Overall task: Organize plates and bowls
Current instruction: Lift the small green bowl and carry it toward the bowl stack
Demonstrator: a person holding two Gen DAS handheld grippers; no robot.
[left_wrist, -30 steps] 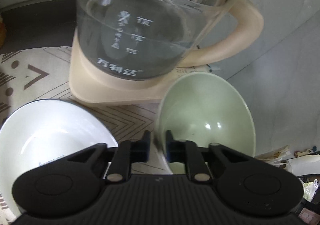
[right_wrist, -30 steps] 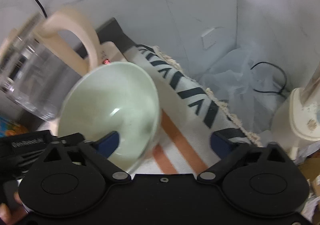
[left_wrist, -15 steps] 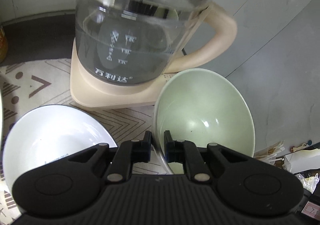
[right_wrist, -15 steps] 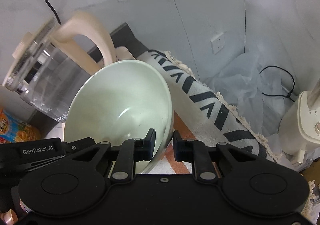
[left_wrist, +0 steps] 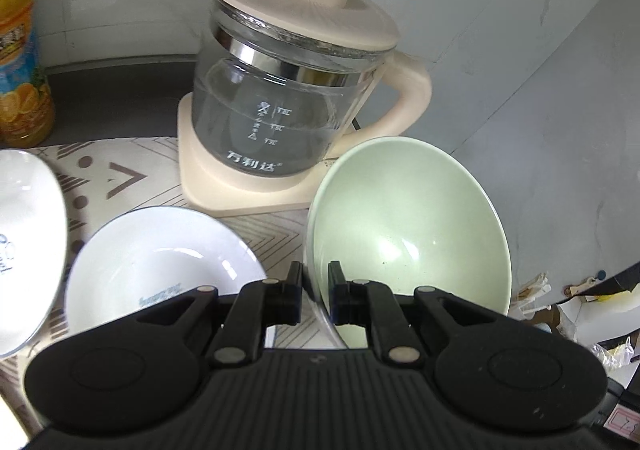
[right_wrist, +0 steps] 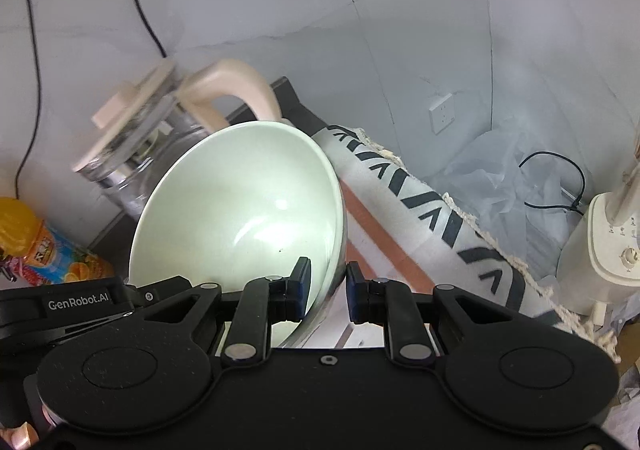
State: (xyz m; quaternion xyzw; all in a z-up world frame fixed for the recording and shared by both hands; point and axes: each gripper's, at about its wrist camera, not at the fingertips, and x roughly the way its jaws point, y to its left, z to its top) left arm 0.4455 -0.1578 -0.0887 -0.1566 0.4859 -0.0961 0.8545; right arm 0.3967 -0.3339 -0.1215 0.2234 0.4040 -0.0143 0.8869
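Note:
A pale green bowl hangs tilted above the patterned mat, held from both sides. My left gripper is shut on its left rim, one pad inside and one outside. In the right wrist view the same green bowl has its right rim pinched by my right gripper, which is shut on it. A white bowl sits on the mat just left of the left gripper. Part of another white dish shows at the far left edge.
A glass kettle with a cream lid and base stands right behind the bowls. An orange juice bottle is at the back left. The mat's edge hangs over on the right, with plastic sheeting and a white appliance below.
The right gripper's jaws went from wide open to shut on the green bowl's rim. Both grippers then rose with the bowl, so the kettle now looks lower and farther.

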